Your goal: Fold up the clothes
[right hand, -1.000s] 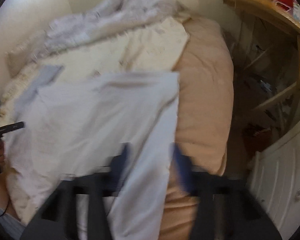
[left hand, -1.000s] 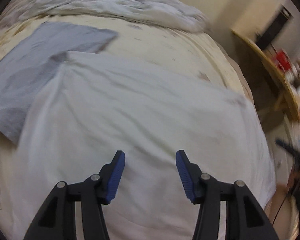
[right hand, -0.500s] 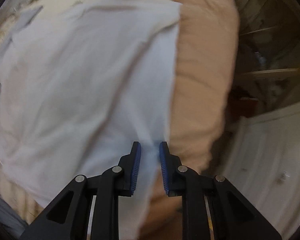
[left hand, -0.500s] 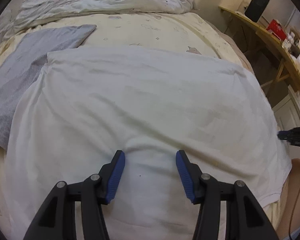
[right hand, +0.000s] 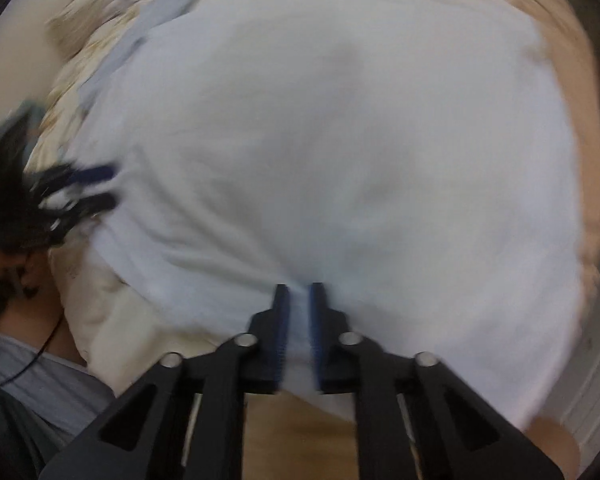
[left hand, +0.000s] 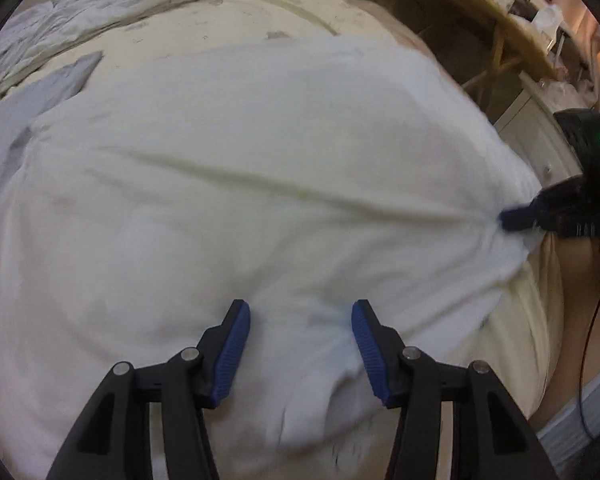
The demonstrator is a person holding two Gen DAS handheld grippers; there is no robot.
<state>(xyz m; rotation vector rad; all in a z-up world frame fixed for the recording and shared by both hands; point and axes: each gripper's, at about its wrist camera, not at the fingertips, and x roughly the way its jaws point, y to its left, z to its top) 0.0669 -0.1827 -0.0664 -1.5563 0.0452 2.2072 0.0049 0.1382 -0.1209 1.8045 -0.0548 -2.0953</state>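
Left wrist view: my left tool stands spread, ribbed blue pads over the soft white garment spread on the cream bed.

Right wrist view: my right tool, having just closed, pinches the garment's near hem, creases radiating.

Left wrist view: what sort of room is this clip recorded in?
Most likely a bedroom. A white garment is spread on a bed with a crumpled duvet at its far end, and a cluttered wooden desk stands alongside.
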